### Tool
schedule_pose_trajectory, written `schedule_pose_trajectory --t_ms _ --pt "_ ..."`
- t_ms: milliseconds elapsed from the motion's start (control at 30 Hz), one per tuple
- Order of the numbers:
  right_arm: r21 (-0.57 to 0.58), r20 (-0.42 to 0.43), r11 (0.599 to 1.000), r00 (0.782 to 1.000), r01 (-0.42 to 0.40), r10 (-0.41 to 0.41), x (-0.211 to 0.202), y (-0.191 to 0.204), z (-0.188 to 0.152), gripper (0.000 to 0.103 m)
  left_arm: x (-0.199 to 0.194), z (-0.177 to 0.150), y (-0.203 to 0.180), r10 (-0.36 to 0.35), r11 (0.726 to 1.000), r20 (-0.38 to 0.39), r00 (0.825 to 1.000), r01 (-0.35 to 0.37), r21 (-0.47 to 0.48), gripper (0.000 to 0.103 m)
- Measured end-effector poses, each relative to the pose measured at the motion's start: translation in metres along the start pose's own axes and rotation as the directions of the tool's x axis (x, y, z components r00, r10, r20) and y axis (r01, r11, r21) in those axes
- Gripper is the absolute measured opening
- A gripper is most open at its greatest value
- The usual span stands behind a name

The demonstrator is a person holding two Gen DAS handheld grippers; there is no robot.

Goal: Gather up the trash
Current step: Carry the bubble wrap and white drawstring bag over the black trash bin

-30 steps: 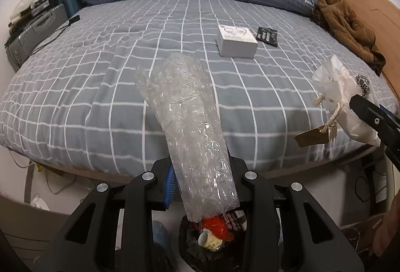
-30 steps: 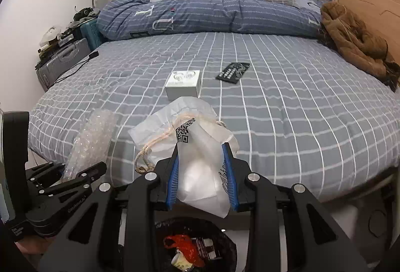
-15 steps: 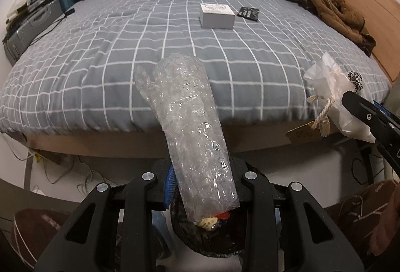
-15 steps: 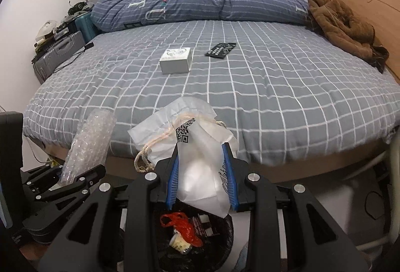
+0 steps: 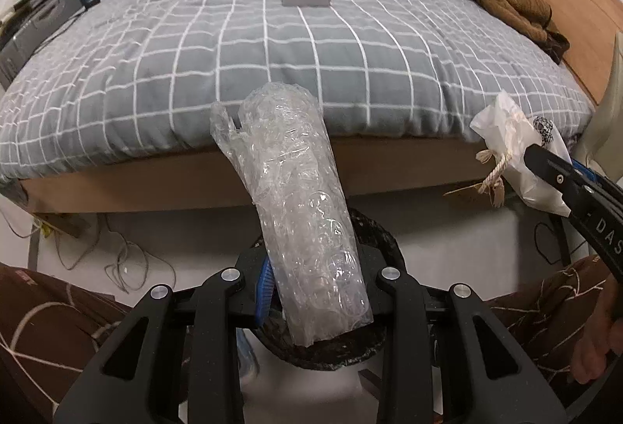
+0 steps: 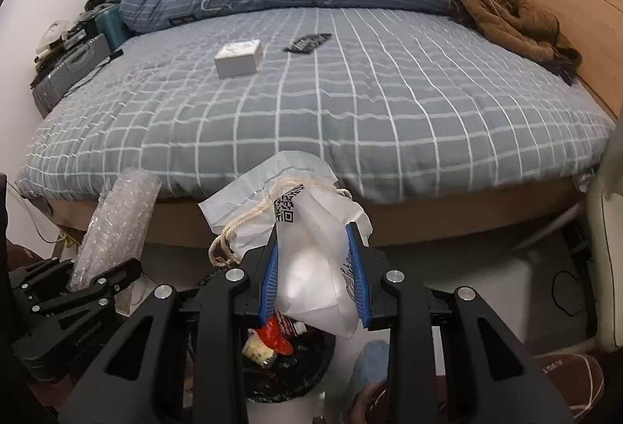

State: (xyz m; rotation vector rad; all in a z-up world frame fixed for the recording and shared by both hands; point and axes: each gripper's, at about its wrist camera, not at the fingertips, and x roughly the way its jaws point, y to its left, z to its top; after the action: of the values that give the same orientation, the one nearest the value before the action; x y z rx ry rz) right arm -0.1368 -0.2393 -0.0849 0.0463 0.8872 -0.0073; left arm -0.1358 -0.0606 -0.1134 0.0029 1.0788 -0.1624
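Trash is held in both claws above the bin (image 5: 373,229), whose dark rim shows at 6 o'clock in each wrist view. The left claw (image 5: 315,287) is pinched on the lower end of a bubble wrap roll (image 5: 296,198); the right claw (image 6: 315,284) is pinched on a white bag (image 6: 311,252) with a rope handle. Red and yellow scraps are already seen in the bin.

A miss is judged the main risk. The roll is long and light, and most of it leans toward 12 o'clock past the rim, so on release it could tip out onto the floor. The bag's rope loop hangs at 9 o'clock beside the right claw and could be snagged on a finger, leaving the bag dangling. With both claws crowded over one small opening, a knock between them is also possible.

Farther off, on the bed (image 6: 389,104), a white box (image 6: 239,58) and a black packet (image 6: 307,43) lie at 12 o'clock, not yet collected.
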Motion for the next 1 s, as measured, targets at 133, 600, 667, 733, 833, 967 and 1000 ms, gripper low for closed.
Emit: schedule_pose_trajectory --t_ms 133,600,667,733,833,967,1000 --pt "0.004 -0.037 1.000 0.999 0.019 -0.019 0.006 -0.009 -0.014 0.030 0.007 -0.005 -0.005 -0.014 1.000 -0.010 1.000 0.015 0.005 0.031" --pt "0.047 -0.189 0.997 0.981 0.060 -0.050 0.072 -0.052 -0.046 0.030 0.101 -0.027 -0.027 0.005 0.999 -0.170 0.985 0.004 0.054 0.031" --pt "0.054 -0.206 0.996 0.977 0.069 -0.056 0.081 -0.059 -0.049 0.030 0.117 -0.027 -0.031 -0.019 0.999 -0.191 0.981 0.029 0.046 0.031" --pt "0.062 -0.218 0.995 0.974 0.077 -0.061 0.089 -0.064 -0.050 0.030 0.129 -0.026 -0.033 -0.021 0.998 -0.206 0.978 0.032 0.050 0.031" --pt "0.072 -0.235 0.993 0.969 0.090 -0.071 0.097 -0.074 -0.055 0.030 0.142 -0.027 -0.037 -0.024 0.998 -0.230 0.973 0.038 0.055 0.031" --pt "0.083 -0.245 0.992 0.967 0.098 -0.075 0.103 -0.084 -0.058 0.030 0.152 -0.027 -0.045 -0.046 0.996 -0.255 0.966 0.063 0.061 0.031" --pt "0.080 -0.246 0.992 0.966 0.101 -0.079 0.103 -0.085 -0.059 0.030 0.154 -0.028 -0.046 -0.050 0.996 -0.256 0.965 0.069 0.063 0.031"
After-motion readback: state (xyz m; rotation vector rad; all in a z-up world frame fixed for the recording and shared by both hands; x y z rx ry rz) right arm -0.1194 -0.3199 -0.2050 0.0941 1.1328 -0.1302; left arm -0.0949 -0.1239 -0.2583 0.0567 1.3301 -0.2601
